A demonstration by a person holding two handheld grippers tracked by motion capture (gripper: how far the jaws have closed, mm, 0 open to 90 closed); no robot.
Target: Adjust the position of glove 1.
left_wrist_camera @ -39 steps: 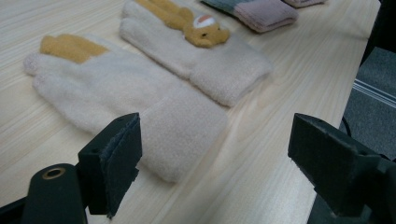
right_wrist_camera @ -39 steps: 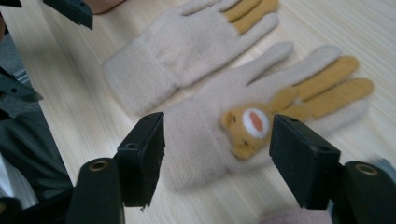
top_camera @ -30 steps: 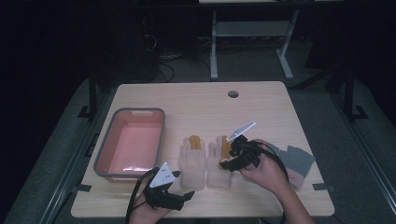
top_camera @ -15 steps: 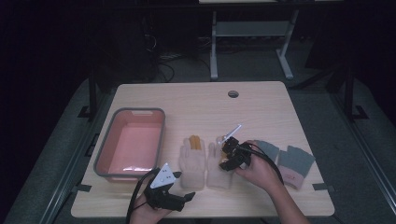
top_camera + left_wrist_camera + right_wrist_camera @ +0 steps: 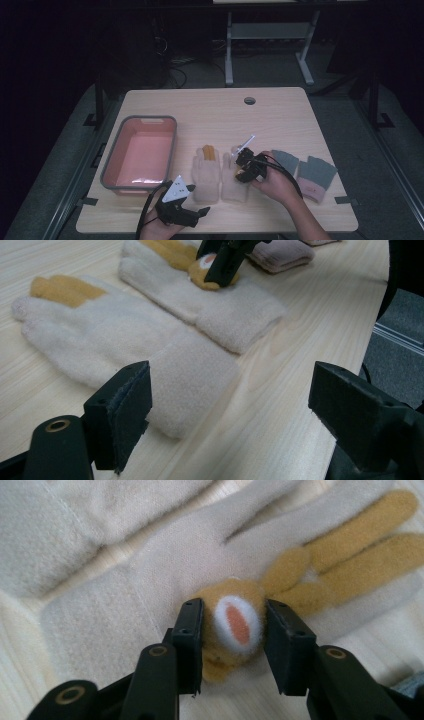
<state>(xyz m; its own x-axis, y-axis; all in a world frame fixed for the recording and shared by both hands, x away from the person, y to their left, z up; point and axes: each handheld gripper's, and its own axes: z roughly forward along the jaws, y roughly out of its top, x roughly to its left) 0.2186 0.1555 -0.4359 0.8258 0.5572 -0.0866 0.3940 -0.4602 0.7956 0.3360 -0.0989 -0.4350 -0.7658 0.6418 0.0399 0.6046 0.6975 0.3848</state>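
The reference landmark is the right cream glove (image 5: 235, 176), one of a pair lying palm-down on the wooden table (image 5: 210, 110).

Nearest the person, the left gripper (image 5: 192, 212) sits at the table's front edge, in front of and to the left of the landmark. Its jaws are spread wide with nothing between them. In the left gripper view, the left gripper (image 5: 235, 415) frames bare wood, and the cuff of the left cream glove (image 5: 125, 350) lies just past one jaw tip.

The left cream glove (image 5: 206, 172) lies just beside the landmark on its left, with yellow fingers pointing away from the person.

The right gripper (image 5: 243, 170) is directly over the landmark, held by the person's right hand (image 5: 275, 182). In the right gripper view, the right gripper (image 5: 234, 630) is pinching a yellow tab (image 5: 235, 622) with a white and orange patch, which is attached to the right cream glove (image 5: 150, 580). The jaws press against both sides of the tab. The left gripper view shows the same tab (image 5: 202, 272) caught between the jaw tips on top of the glove.

To the right of the landmark, a pair of grey gloves (image 5: 310, 172) with pink cuffs lies flat, partly behind the right hand.

Left of the landmark, beyond the left cream glove, stands a pink tray (image 5: 110, 165) with a grey rim.

Far behind the landmark, a round hole (image 5: 249, 100) is set in the tabletop.
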